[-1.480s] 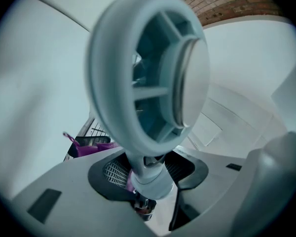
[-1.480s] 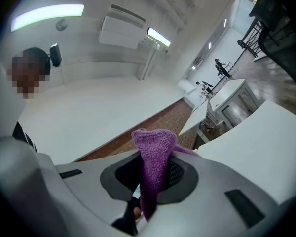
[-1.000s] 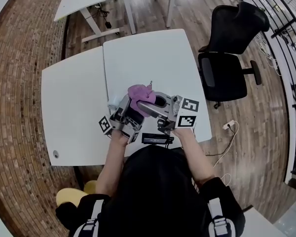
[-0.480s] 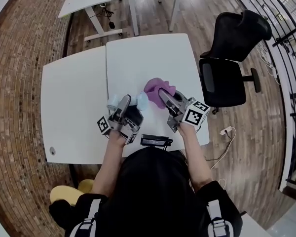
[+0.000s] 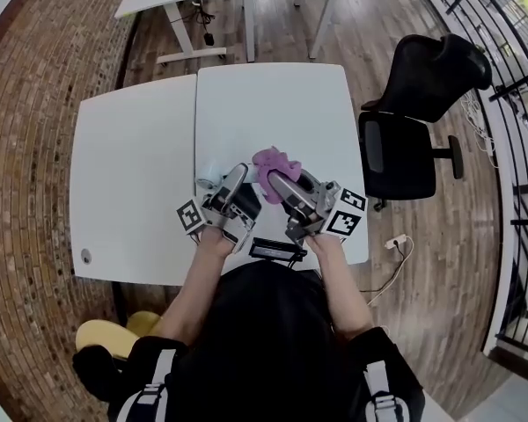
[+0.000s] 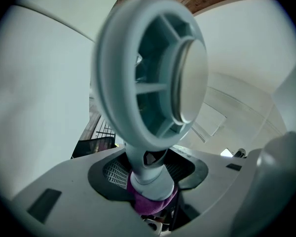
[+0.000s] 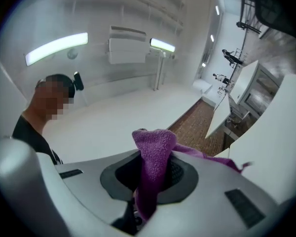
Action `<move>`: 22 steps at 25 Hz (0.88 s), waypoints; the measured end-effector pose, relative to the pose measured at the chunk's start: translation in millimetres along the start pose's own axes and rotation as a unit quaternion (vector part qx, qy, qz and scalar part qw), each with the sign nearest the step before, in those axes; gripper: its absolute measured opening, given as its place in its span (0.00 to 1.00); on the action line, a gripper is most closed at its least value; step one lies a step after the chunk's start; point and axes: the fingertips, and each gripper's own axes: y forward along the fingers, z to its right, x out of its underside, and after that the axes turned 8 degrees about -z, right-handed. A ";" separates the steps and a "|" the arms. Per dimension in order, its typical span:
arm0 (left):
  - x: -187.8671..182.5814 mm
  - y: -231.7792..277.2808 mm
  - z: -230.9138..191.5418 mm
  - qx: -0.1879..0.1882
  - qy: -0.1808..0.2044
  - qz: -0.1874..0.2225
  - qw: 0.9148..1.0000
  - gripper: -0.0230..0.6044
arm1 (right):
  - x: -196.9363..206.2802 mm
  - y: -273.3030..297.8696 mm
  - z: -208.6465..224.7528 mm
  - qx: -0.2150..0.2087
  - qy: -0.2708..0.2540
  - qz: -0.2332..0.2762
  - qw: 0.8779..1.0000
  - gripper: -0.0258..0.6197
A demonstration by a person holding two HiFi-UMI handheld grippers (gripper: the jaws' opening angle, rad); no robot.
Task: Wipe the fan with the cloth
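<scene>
Fan [image 6: 153, 78]: pale blue-grey, held off the counter [image 5: 273, 104] by its stem, with the round ribbed head filling the left gripper view.
Left claw [image 6: 148, 176]: closed on the fan's stem, jaws standing fairly wide around it, in much the same spot above the counter's near edge as a second ago.
Cloth [image 7: 155, 157]: purple, bunched and standing up between the right claw's jaws. A fold of it also showed under the stem in the left gripper view (whether it touched the stem could not be told).
Right claw [image 7: 150, 177]: pinched shut on the cloth.
Change: a second ago the cloth lay over the left claw and the fan. Half a second ago it had swung off to the right, clear of them. Now it was back just beside the left claw's tip.
Counter: white, two tops side by side, both claws over the right one.
Office chair [image 5: 414, 121]: black, on the wood floor to the right, well apart from the claws.
</scene>
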 end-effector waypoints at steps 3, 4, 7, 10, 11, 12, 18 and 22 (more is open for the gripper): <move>-5.7 -2.9 -0.9 -0.004 0.006 0.006 1.000 0.39 | 7.1 -7.9 21.2 0.020 0.025 0.003 0.999 0.10; -8.6 -3.8 -0.6 -0.005 0.007 0.008 1.000 0.39 | 11.7 -10.2 31.1 0.038 0.024 -0.008 0.999 0.10; -10.3 -9.2 -2.7 -0.011 0.009 0.004 1.000 0.39 | 31.0 -25.2 65.3 0.123 0.021 -0.054 0.991 0.10; -9.3 -14.0 -9.3 -0.027 0.016 -0.002 0.999 0.39 | 29.8 -42.1 77.7 0.167 0.036 -0.051 0.984 0.10; -9.7 -14.1 -10.6 -0.029 0.017 -0.002 0.999 0.39 | 22.6 -43.2 71.9 0.154 0.044 -0.034 0.987 0.10; -9.8 -13.6 -11.7 -0.031 0.018 -0.003 0.999 0.39 | 14.3 -42.1 62.1 0.132 0.048 -0.017 0.990 0.10; -3.1 -2.7 -16.1 -0.041 0.023 -0.015 0.999 0.39 | 7.4 -12.7 12.6 0.015 0.019 -0.025 0.999 0.10; -1.7 -4.1 -21.0 -0.052 0.025 -0.017 0.998 0.39 | 31.1 -21.1 37.4 0.046 0.029 -0.054 0.997 0.10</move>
